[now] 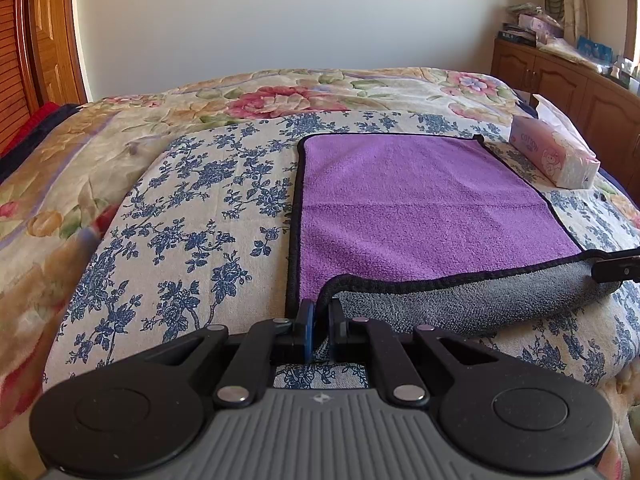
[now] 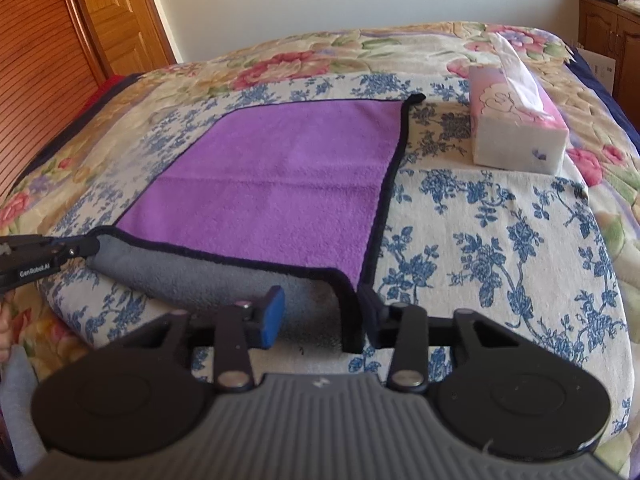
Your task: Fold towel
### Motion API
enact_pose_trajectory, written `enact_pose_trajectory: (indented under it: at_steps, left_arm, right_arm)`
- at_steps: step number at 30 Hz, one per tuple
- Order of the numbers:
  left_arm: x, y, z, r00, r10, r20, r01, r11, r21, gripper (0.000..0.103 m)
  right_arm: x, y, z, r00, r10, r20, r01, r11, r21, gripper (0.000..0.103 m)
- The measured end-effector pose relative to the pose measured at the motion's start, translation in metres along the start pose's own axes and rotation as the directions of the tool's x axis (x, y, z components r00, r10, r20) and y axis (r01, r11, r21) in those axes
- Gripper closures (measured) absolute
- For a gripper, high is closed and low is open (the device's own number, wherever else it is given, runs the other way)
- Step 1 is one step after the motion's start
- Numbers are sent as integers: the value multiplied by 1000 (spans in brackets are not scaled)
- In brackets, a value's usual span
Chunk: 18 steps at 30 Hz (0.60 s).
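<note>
A purple towel (image 1: 412, 204) with a black hem and grey underside lies on the bed; it also shows in the right wrist view (image 2: 280, 184). Its near edge is rolled up, showing the grey side (image 1: 460, 304). My left gripper (image 1: 322, 314) is shut on the towel's near left corner. My right gripper (image 2: 320, 312) is open, its fingers either side of the near right corner (image 2: 352, 320). The right gripper's tip shows at the right edge of the left wrist view (image 1: 616, 268). The left gripper shows at the left of the right wrist view (image 2: 48, 256).
A pink tissue box (image 1: 554, 152) sits on the bed right of the towel, also seen in the right wrist view (image 2: 516, 124). The bed has a blue-flowered cloth (image 1: 192, 220) over a floral quilt. A wooden cabinet (image 1: 568, 80) stands at the right, a wooden door (image 2: 112, 12) at the left.
</note>
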State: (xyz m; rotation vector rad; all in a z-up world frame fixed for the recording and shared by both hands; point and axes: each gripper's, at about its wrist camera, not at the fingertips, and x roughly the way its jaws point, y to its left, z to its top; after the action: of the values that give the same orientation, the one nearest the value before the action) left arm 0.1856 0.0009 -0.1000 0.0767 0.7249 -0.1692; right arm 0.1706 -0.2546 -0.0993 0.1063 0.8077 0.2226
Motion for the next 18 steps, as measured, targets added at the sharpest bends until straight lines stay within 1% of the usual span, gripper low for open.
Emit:
enact_pose_trajectory:
  at_steps: [2, 4, 5, 6, 7, 9, 14, 16, 18]
  left_arm:
    - [0, 0, 0, 1000, -1, 0, 1, 1000, 0, 95]
    - [0, 0, 0, 1000, -4, -2, 4, 1000, -2, 96]
    - [0, 0, 0, 1000, -6, -2, 6, 1000, -3, 97]
    - [0, 0, 1, 1000, -8, -1, 8, 1000, -1, 97]
    - [0, 0, 1, 1000, -10, -1, 10, 1000, 1, 97]
    - [0, 0, 1, 1000, -12, 0, 12, 1000, 2, 97]
    - [-1, 0, 1, 1000, -15, 5, 15, 1000, 4, 97]
    - [-3, -1, 2, 1000, -17, 12, 17, 1000, 4, 97]
    - [-5, 0, 4, 1000, -19, 21, 19, 1000, 1, 97]
  right_arm:
    - [1, -1, 0, 1000, -7, -5, 7, 1000, -2, 73]
    - [1, -1, 0, 1000, -4, -7, 4, 1000, 0, 82]
    - [0, -2, 0, 1000, -6, -7, 6, 1000, 0, 82]
    - [0, -2, 0, 1000, -8, -5, 8, 1000, -1, 86]
    - [0, -3, 0, 1000, -15, -4, 15, 1000, 0, 92]
    - [0, -4, 0, 999, -33, -2, 33, 999, 2, 93]
    - [-1, -2, 1, 999, -33, 12, 33, 999, -10, 95]
    - [-2, -2, 2, 999, -29, 19, 29, 1000, -10, 98]
    - [-3, -2, 3, 999, -25, 30, 25, 1000, -8, 99]
